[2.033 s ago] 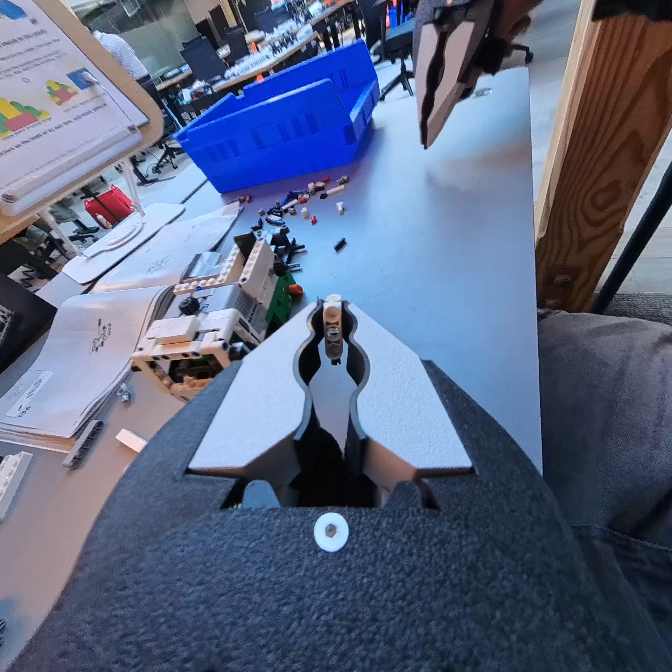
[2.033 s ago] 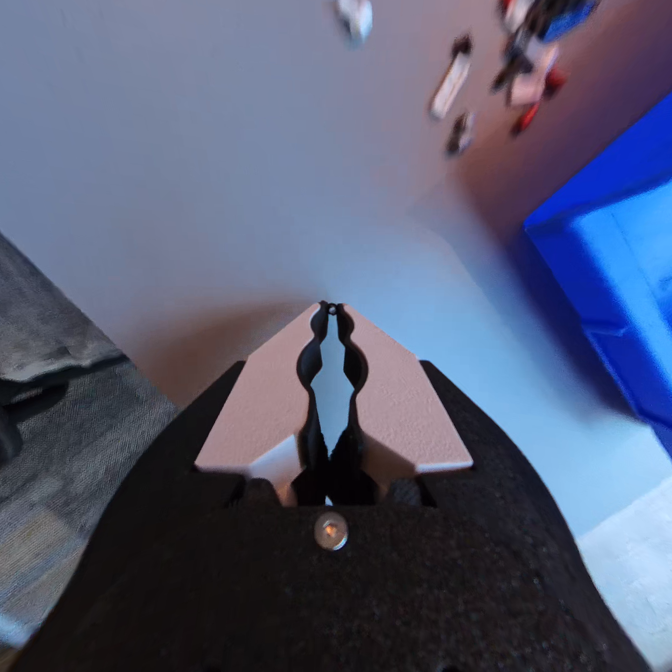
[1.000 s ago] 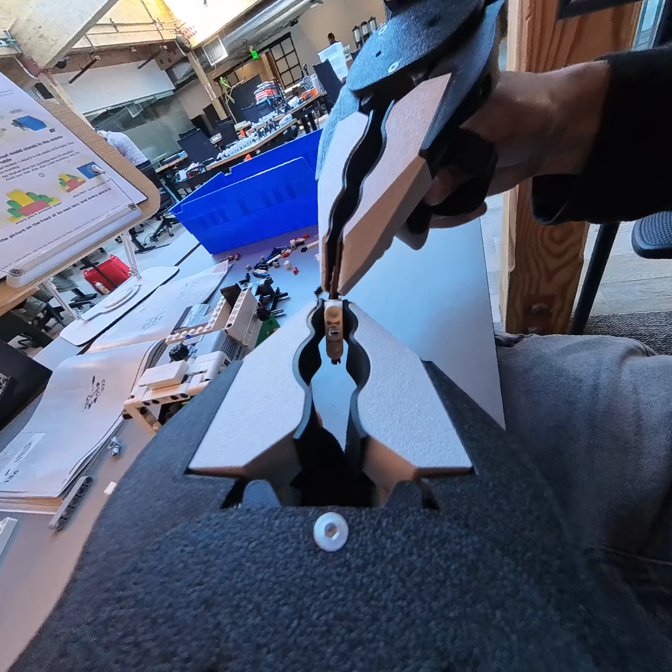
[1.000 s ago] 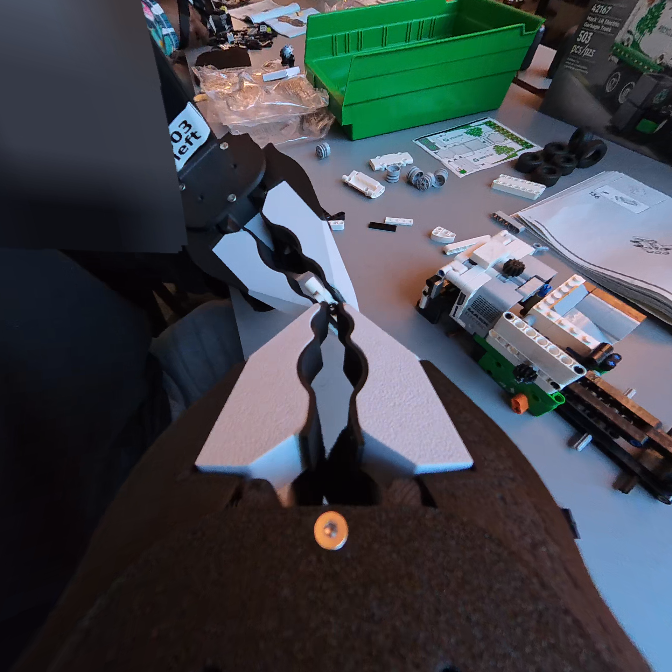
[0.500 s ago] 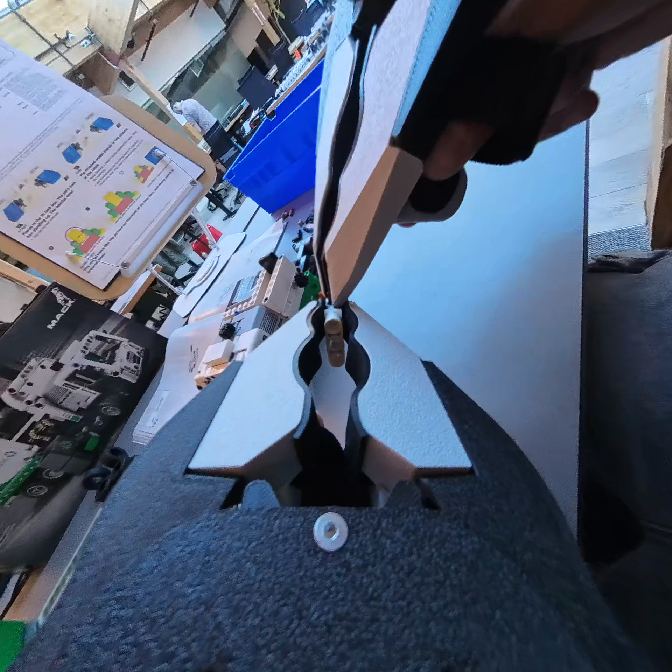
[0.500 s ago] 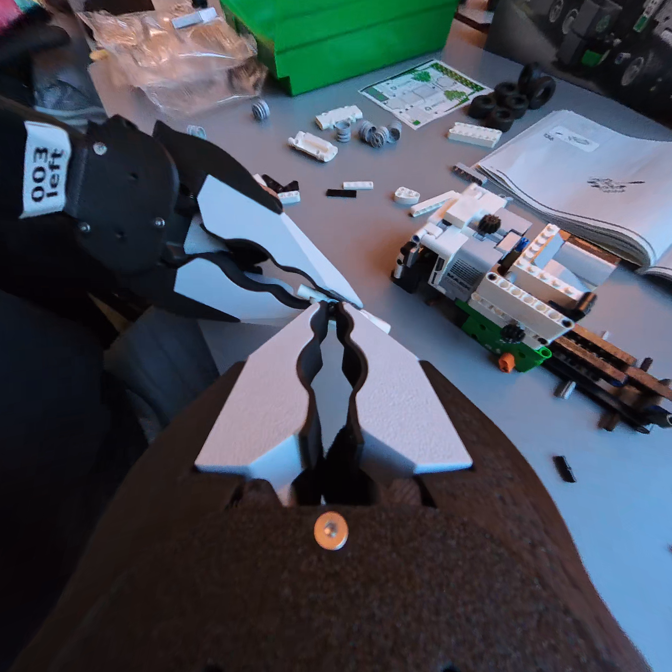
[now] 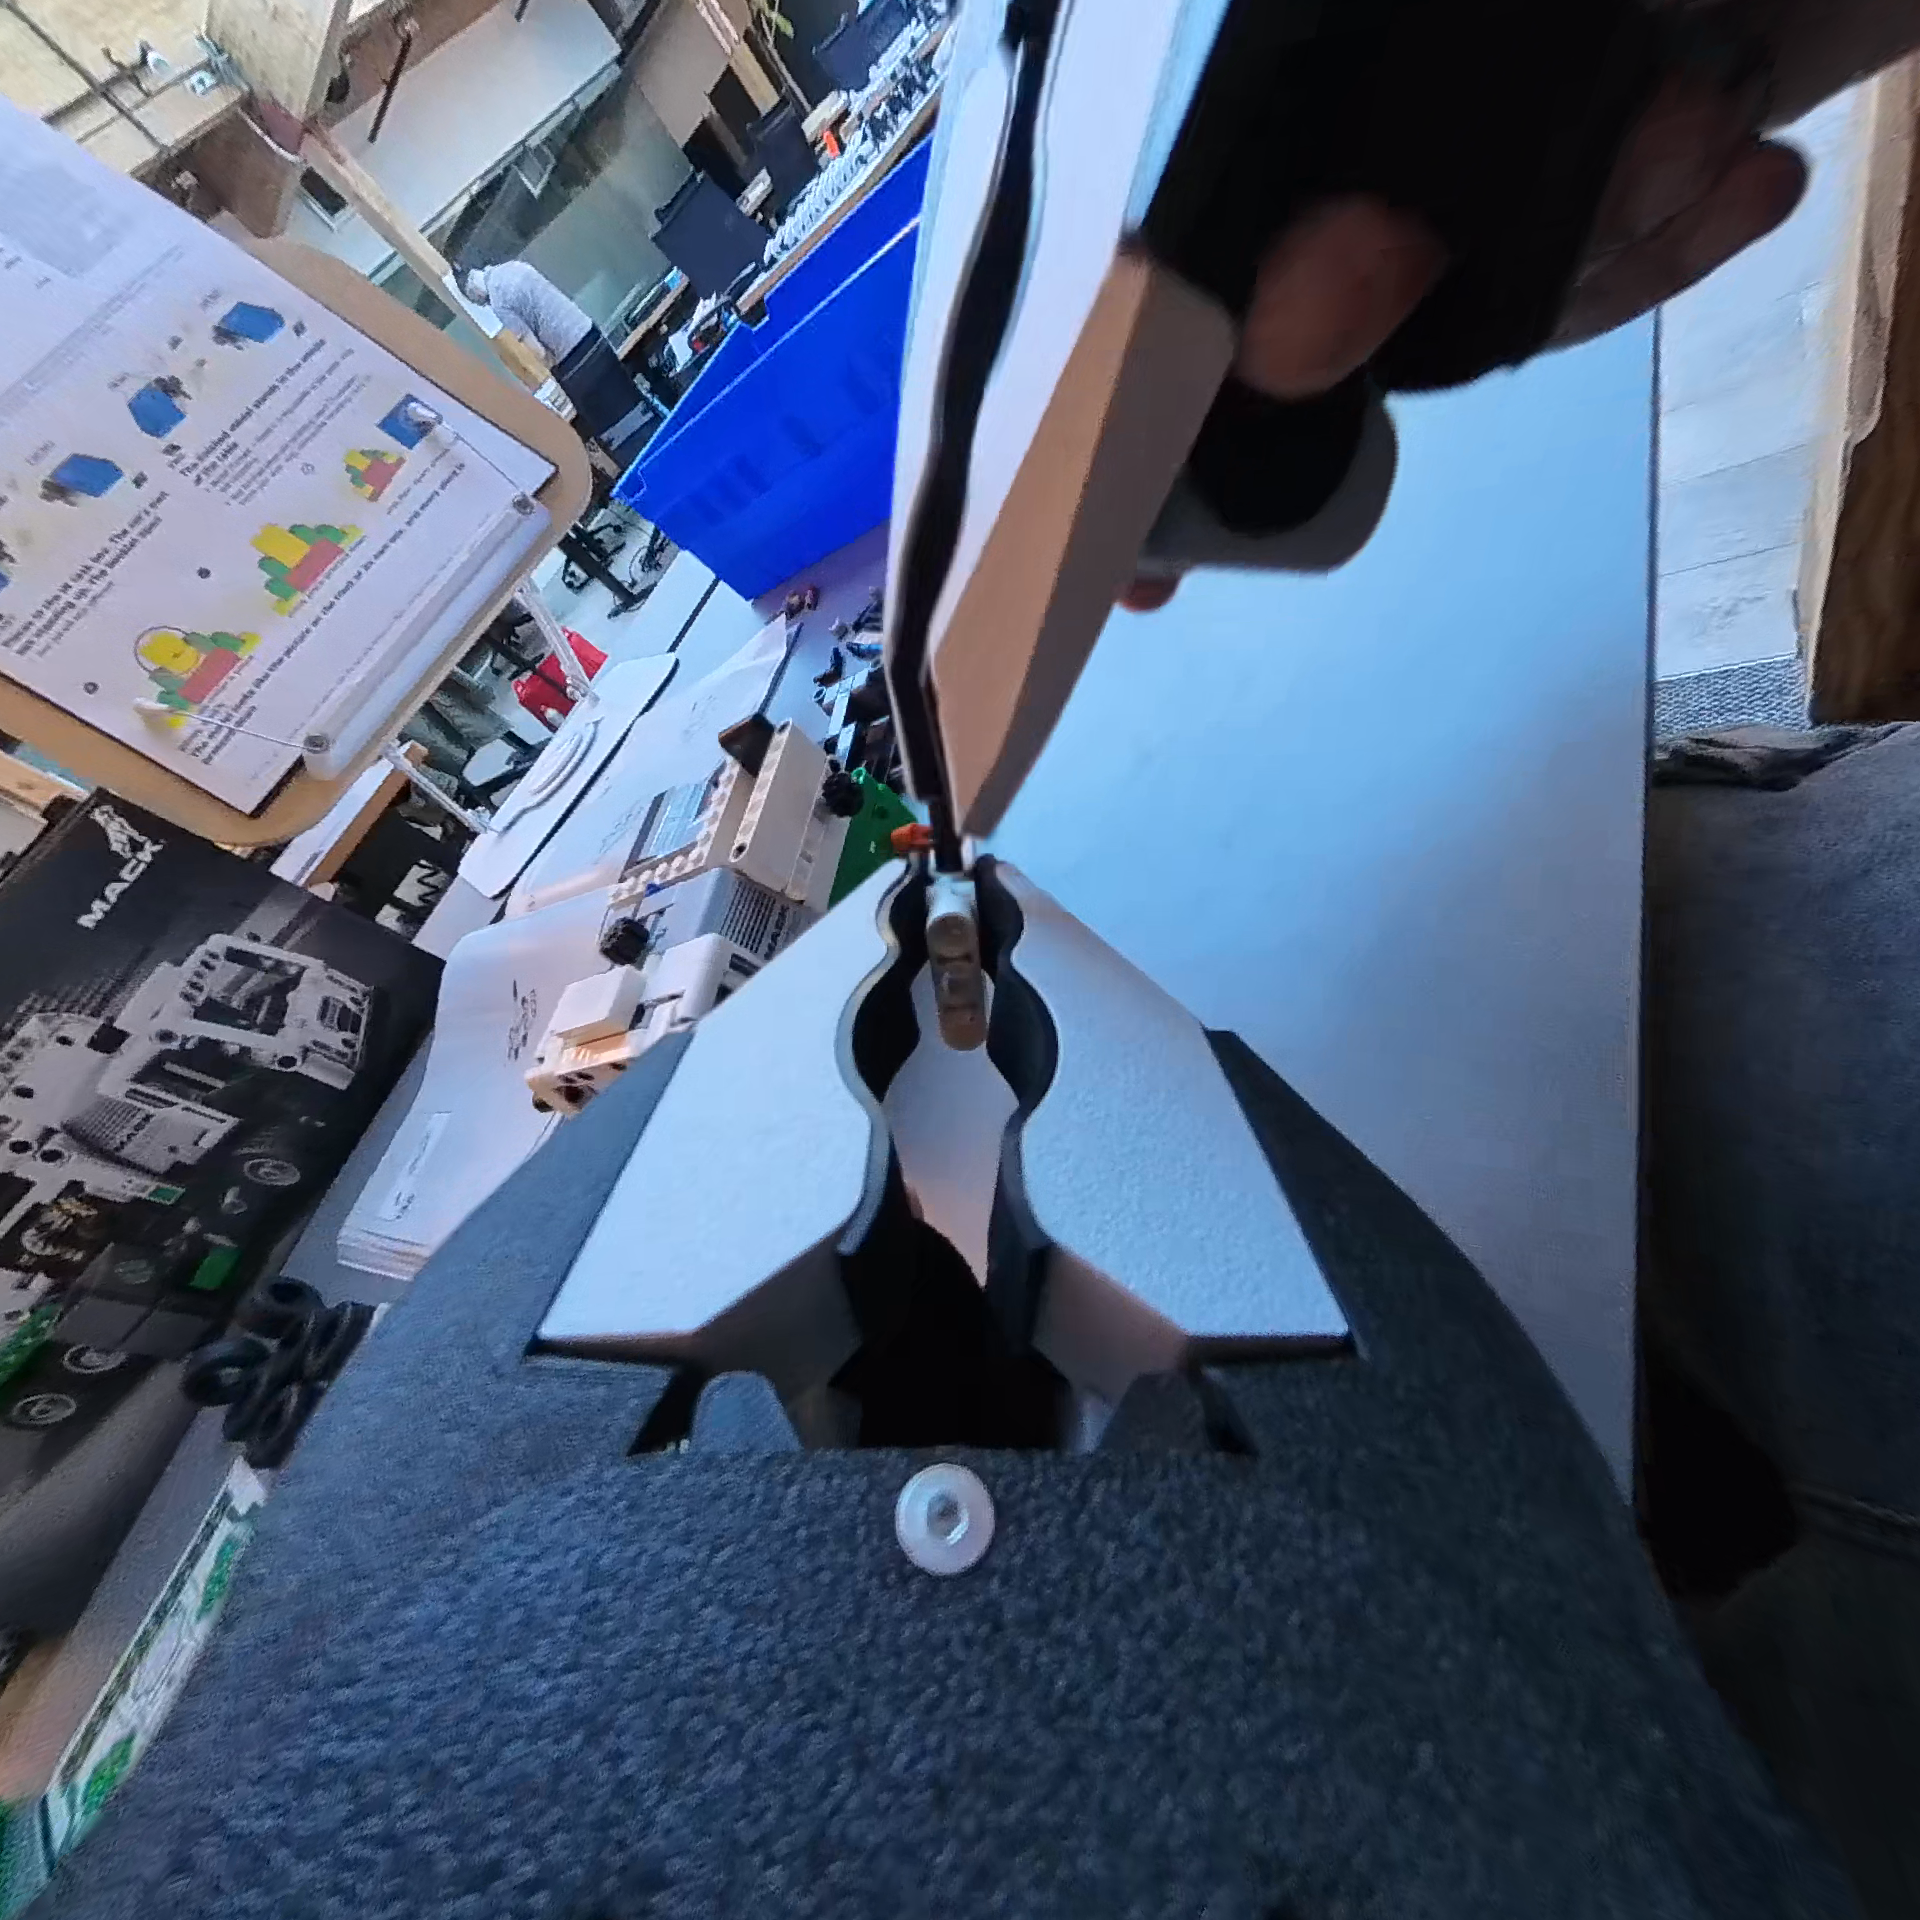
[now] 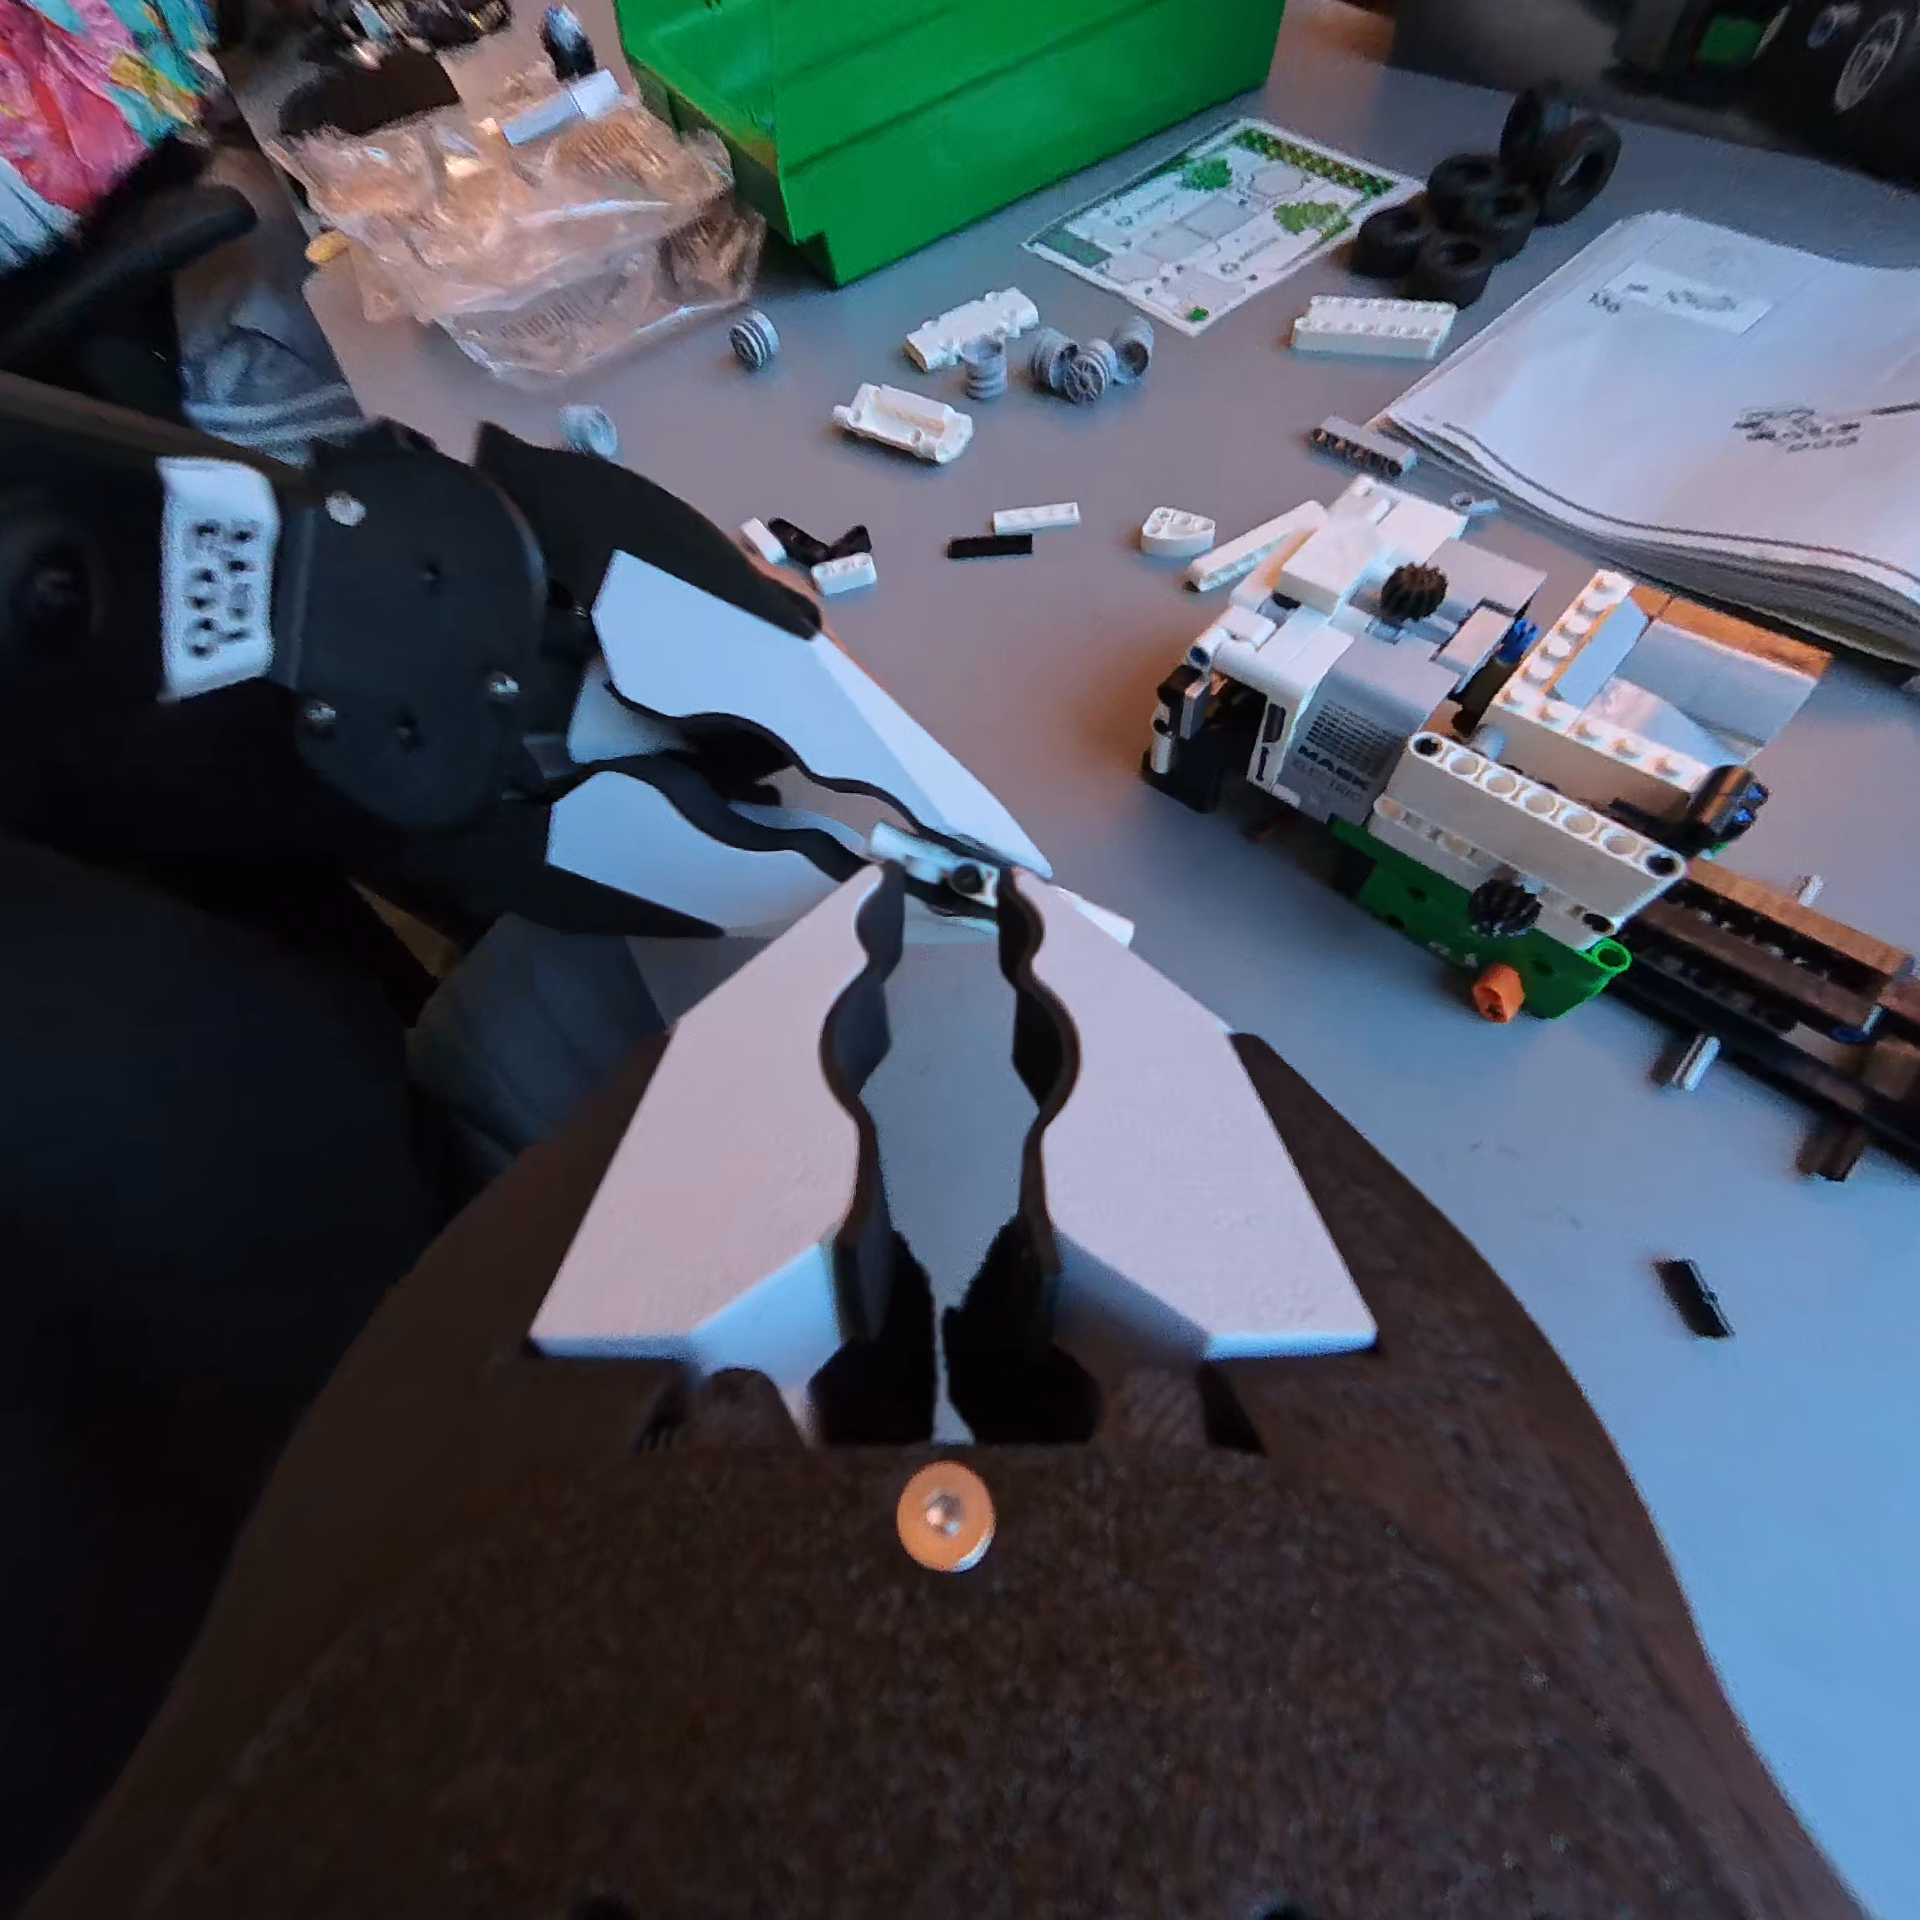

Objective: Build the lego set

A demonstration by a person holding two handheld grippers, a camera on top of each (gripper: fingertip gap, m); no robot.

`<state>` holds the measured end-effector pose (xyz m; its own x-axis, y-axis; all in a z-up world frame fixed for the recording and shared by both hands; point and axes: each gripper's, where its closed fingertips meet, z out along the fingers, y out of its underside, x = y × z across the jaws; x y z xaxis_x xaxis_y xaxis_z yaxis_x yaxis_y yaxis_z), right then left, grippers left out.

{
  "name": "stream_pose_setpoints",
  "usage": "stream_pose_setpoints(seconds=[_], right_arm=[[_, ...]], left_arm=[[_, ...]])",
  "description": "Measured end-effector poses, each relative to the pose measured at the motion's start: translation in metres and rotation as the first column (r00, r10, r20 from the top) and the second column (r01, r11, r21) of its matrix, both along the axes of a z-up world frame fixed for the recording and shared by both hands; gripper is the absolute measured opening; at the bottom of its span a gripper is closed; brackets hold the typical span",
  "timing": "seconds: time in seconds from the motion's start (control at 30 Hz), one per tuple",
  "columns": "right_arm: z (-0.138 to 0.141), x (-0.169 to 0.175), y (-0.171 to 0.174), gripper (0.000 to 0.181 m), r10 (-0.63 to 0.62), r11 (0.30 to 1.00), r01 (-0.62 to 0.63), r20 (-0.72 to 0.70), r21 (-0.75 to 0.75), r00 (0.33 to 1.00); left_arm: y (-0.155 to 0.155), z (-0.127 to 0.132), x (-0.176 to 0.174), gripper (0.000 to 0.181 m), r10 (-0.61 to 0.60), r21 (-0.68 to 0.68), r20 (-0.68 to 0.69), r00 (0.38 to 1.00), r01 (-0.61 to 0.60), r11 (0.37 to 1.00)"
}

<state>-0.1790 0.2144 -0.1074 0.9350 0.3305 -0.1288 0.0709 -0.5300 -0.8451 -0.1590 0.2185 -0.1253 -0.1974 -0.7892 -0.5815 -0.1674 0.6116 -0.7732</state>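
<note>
My left gripper [image 7: 953,883] is shut on a small white lego beam [image 7: 951,966] and holds it above the table's near edge. A black pin [image 8: 966,881] sits in the beam's front end. My right gripper [image 8: 948,883] meets that end from above, and its jaws stand a little apart around the pin. In the left wrist view it [image 7: 940,836] points down onto the beam. The half-built white, grey and green truck [image 8: 1455,769] stands on the grey table [image 8: 1662,1558], also shown in the left wrist view [image 7: 727,862].
A green bin [image 8: 987,114], plastic bags [image 8: 520,229], black tyres [image 8: 1486,208], a sticker sheet [image 8: 1216,218], loose white and grey pieces [image 8: 904,421] and an instruction booklet [image 8: 1662,416] lie behind the truck. A blue bin [image 7: 790,416], set box [image 7: 156,1039] and picture board [image 7: 208,468] stand left. My left and right fingertips are right by each other.
My right gripper swung over from the blue bin side and brought its tips to the beam in my left gripper. Its jaws, shut before, have now parted a little. The left gripper tilted.
</note>
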Motion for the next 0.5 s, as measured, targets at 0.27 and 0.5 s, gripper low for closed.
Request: stream_pose_setpoints(seconds=[0.27,0.5], right_arm=[[0.003,0.001,0.000,0.012,0.031,0.999,-0.031,-0.007,0.031,0.999],[-0.001,0.003,0.003,0.003,0.019,1.000,-0.019,-0.019,0.024,1.000]], left_arm=[[-0.002,0.000,0.000,0.005,-0.014,0.008,0.007,1.000,0.014,1.000],[-0.002,-0.001,0.000,0.005,-0.008,0.003,-0.005,1.000,0.008,1.000]])
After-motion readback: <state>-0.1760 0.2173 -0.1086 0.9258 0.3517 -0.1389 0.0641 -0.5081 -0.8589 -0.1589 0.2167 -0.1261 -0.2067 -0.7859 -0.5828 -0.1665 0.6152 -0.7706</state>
